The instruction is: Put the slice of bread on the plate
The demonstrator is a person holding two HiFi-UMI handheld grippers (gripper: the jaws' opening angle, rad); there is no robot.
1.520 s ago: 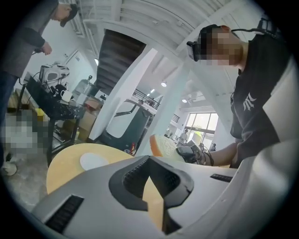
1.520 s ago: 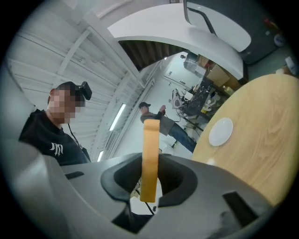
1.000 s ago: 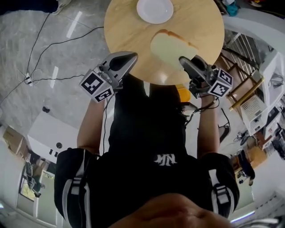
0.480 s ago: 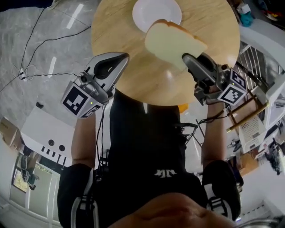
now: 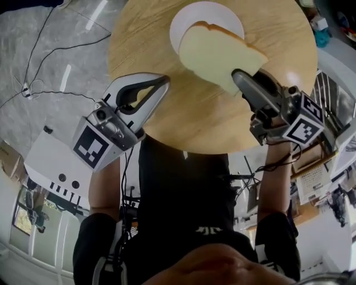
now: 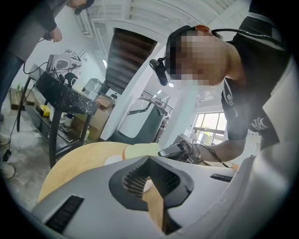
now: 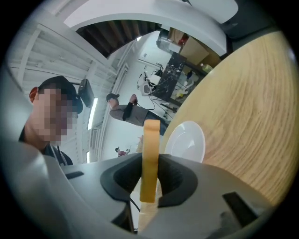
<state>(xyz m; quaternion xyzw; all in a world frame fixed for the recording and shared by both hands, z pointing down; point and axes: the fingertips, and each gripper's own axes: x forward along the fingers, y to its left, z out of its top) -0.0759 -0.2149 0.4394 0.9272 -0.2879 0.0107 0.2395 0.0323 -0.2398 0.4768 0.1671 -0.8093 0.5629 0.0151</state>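
My right gripper (image 5: 238, 77) is shut on a pale slice of bread (image 5: 217, 53) and holds it on edge above the round wooden table (image 5: 189, 117). In the head view the slice overlaps the near part of the white plate (image 5: 200, 14). The right gripper view has the bread (image 7: 150, 140) standing thin and upright between the jaws of that gripper (image 7: 150, 161), with the plate (image 7: 187, 142) just beyond on the table (image 7: 243, 107). My left gripper (image 5: 165, 80) hovers over the table's near left edge, shut and holding nothing. From the left gripper (image 6: 148, 158) I see the bread (image 6: 140, 149) and the right gripper (image 6: 175, 151) ahead.
Cables (image 5: 39, 83) trail over the grey floor to the left. A wooden chair (image 5: 311, 161) and clutter stand at the right. A dark table with machines (image 6: 65, 95) and another person (image 6: 28, 32) stand beyond the round table.
Both grippers have moved forward over the table. The bread has travelled toward the plate and now overlaps it in the head view.
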